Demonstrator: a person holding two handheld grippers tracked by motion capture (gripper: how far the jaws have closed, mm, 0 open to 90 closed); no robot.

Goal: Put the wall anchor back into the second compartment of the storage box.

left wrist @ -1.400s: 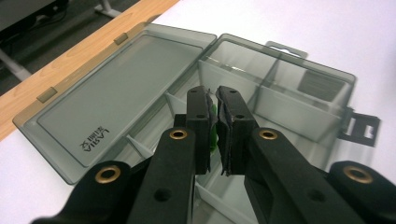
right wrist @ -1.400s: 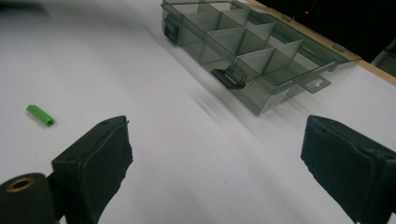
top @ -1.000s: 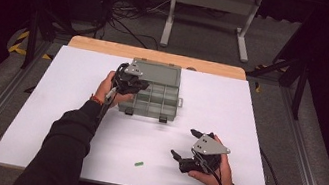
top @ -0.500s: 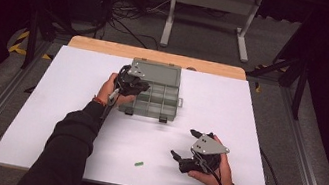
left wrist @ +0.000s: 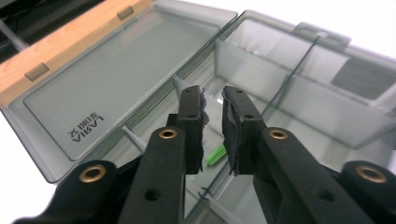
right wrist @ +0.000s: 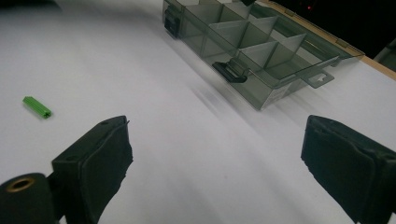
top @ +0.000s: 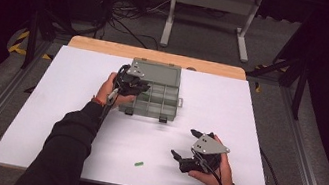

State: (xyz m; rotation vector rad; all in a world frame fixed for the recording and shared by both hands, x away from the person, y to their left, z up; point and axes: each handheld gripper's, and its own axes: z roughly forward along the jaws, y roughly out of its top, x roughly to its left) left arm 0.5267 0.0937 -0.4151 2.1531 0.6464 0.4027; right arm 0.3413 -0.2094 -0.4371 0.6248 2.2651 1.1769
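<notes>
My left gripper jaws just eased apart, green plug loose between them over the organizer box; right gripper spread wide.

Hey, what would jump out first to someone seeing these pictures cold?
The open smoky-grey plastic compartment box at the far middle of the white table. The left claw hangs over it, jaws just opening, a small green plastic plug below the gap. A second green plug lies near the wide-open right claw.

Small green plug flat on the open organizer box's compartment floor.
</notes>
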